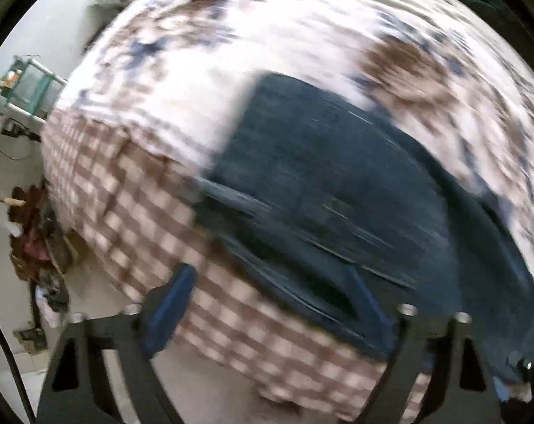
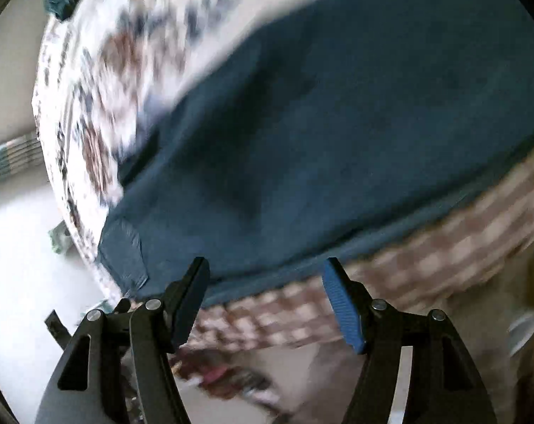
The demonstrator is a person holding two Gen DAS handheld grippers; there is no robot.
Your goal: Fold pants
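Nearest the lens of the right wrist camera, the right gripper point(image 2: 267, 304) hangs with its fingers point(image 2: 342, 304) spread wide, blue ribbed pads facing each other across an open gap and nothing caught between them. Just beyond the tips lies the near edge of the pants point(image 2: 320, 134) — dark blue denim, spread flat over the bed point(image 2: 100, 81), whose white cover carries a brown and navy flower print. A checked brown-and-white sheet point(image 2: 443, 247) hangs down the side of the bed below the denim's edge. A seamed corner of the pants shows at the left, beside the dark left finger. In the left wrist view everything is smeared with motion blur; the left gripper point(image 1: 274, 304) also stands wide open, one blue-padded finger point(image 1: 168, 304) over the checked sheet point(image 1: 132, 219), the other over the denim, gripping nothing. There the pants point(image 1: 330, 183) stretch from the middle of the bed point(image 1: 267, 35) toward the lower right, with seams and pocket lines showing as streaks. On the floor point(image 1: 5, 282) to the left sits a dark reddish heap of clutter point(image 1: 33, 233), and a green frame point(image 1: 30, 84) stands farther back against the wall.
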